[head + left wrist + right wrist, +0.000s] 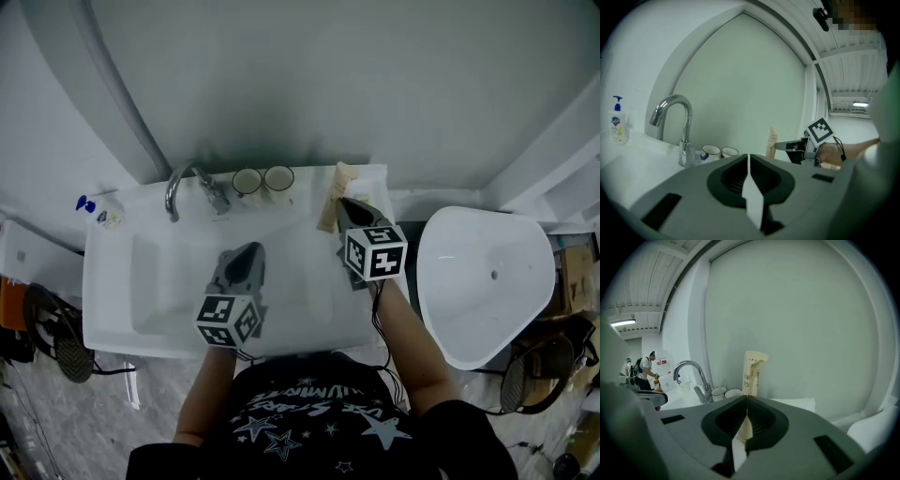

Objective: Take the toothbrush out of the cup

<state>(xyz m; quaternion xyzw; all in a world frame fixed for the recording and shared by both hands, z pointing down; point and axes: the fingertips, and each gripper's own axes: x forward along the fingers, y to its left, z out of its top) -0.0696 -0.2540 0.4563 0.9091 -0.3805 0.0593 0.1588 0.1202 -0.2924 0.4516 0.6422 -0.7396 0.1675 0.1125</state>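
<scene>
Left claw [249,251] and right claw [350,206] are hovering, jaws together, empty. Two round white cups [248,180] are standing beside the curved chrome faucet [181,181].

The left cup [247,181] and the right cup [278,177], both white, stand upright side by side at the back edge of the counter [305,192]. The left cup's side shows a blue patch

No legible text; print on tube [752,373], shirt [309,417] and soap bottle [617,124] too small.
</scene>
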